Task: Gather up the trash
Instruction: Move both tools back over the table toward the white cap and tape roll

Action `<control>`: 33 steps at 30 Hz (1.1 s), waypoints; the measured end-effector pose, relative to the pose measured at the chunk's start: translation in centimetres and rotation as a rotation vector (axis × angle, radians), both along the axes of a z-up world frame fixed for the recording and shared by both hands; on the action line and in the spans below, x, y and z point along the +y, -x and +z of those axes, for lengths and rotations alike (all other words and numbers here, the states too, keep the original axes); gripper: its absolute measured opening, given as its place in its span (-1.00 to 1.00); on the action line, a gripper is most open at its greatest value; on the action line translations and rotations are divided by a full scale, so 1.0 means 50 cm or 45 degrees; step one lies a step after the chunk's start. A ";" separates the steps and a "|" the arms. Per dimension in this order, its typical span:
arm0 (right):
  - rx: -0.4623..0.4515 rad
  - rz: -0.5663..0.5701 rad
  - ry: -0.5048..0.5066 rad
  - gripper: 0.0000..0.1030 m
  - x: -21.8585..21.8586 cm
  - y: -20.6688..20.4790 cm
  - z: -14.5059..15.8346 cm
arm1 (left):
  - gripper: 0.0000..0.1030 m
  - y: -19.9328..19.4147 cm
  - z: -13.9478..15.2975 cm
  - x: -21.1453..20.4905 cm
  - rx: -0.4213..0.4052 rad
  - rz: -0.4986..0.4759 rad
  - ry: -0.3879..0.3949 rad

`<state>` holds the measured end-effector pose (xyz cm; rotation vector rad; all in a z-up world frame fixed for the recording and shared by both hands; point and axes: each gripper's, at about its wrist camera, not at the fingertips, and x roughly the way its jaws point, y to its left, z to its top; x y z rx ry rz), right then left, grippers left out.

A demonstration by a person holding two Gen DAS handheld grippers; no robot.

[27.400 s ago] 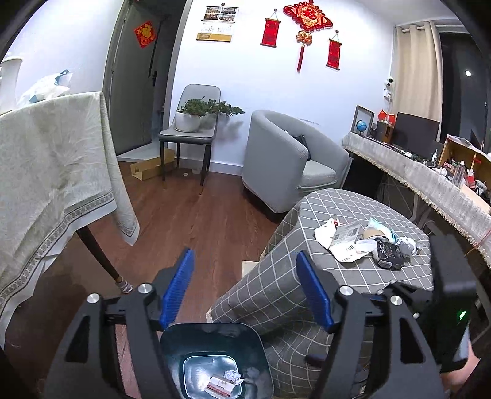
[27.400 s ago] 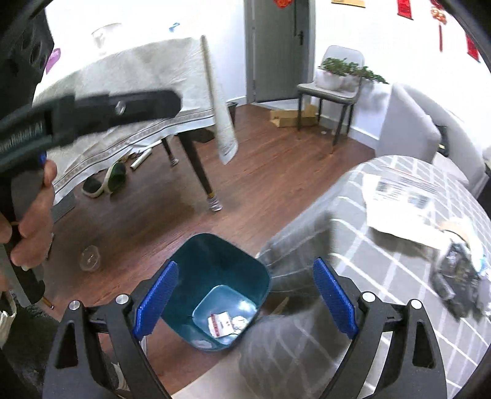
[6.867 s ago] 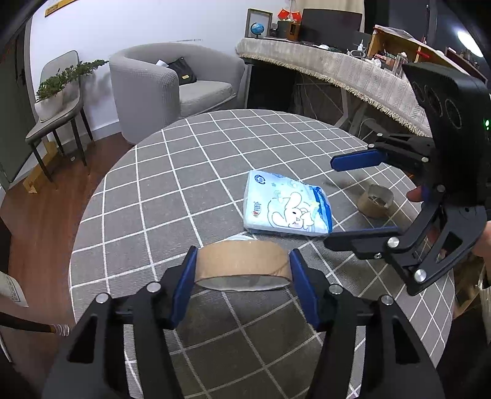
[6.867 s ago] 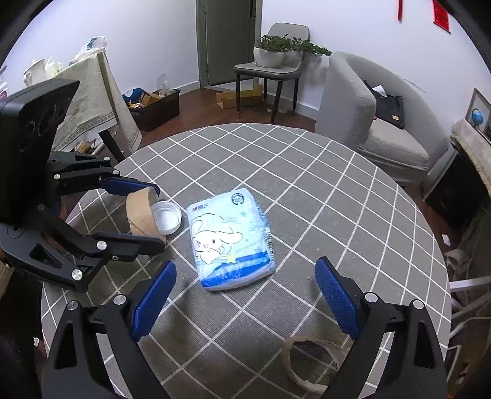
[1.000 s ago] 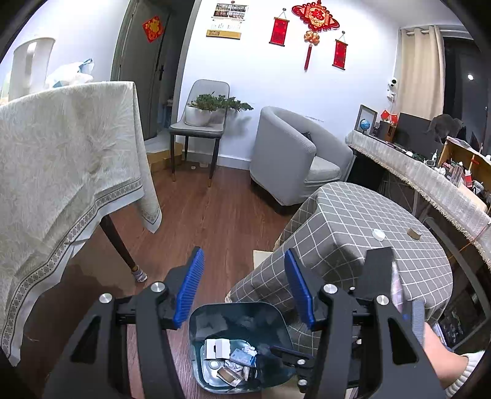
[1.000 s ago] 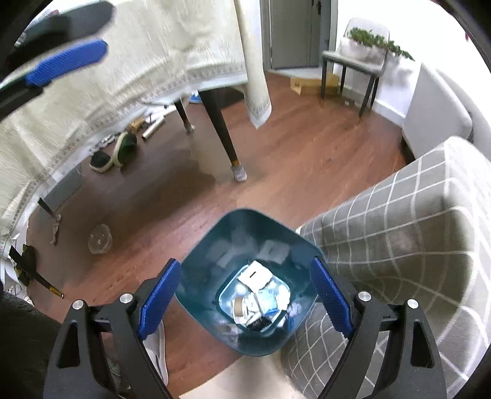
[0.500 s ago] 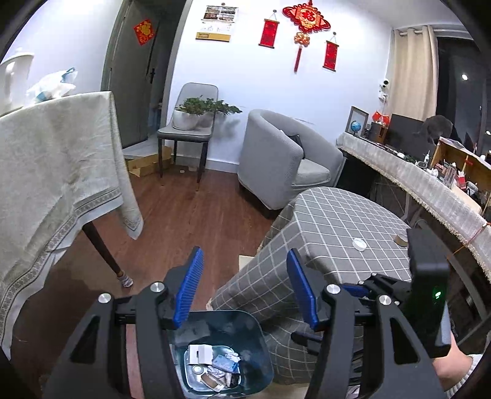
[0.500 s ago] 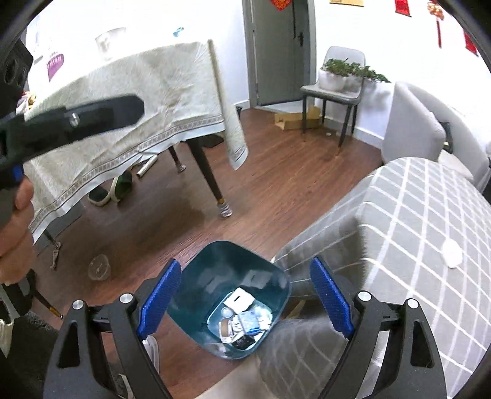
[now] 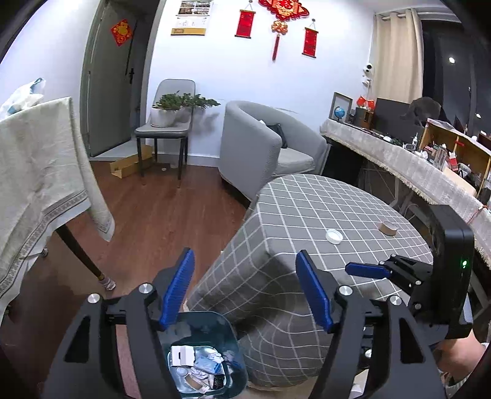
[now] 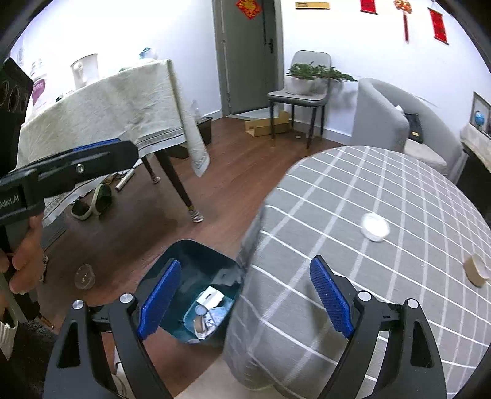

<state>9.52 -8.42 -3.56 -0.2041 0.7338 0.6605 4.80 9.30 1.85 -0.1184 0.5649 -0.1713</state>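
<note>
Now both grippers have swung off the bin (image 9: 211, 356) at 6 o'clock toward the round table (image 9: 322, 208). Left gripper (image 9: 245, 291) is opening, empty; right gripper (image 10: 242, 297) wide, empty. Remaining trash: white lid (image 9: 334, 235) and tape roll (image 9: 388, 227), 2 o'clock.

Home living room, grey armchair (image 9: 264, 147), red wall hangings (image 9: 277, 18), clothed tables (image 9: 322, 208), wooden floor (image 9: 159, 221)

One bin (image 9: 211, 322), two tables (image 9: 353, 208).

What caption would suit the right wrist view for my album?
Open right gripper above the bin of trash; lid and tape roll remain on the table.
</note>
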 end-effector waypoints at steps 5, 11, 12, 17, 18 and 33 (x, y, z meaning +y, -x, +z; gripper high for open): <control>-0.006 -0.045 -0.003 0.69 -0.048 -0.007 0.002 | 0.42 -0.016 -0.012 -0.041 0.016 -0.028 -0.021; -0.016 -0.095 -0.015 0.69 -0.106 -0.022 0.008 | 0.52 -0.037 -0.019 -0.080 0.019 -0.049 -0.026; -0.017 -0.105 -0.017 0.69 -0.116 -0.027 0.009 | 0.52 -0.040 -0.021 -0.086 0.020 -0.053 -0.025; -0.023 -0.156 -0.021 0.69 -0.157 -0.054 0.015 | 0.53 -0.072 -0.036 -0.124 0.039 -0.089 -0.020; -0.026 -0.169 -0.023 0.69 -0.165 -0.060 0.017 | 0.53 -0.076 -0.038 -0.130 0.040 -0.098 -0.019; -0.013 -0.379 0.008 0.63 -0.287 -0.165 0.015 | 0.59 -0.166 -0.096 -0.233 0.105 -0.241 -0.063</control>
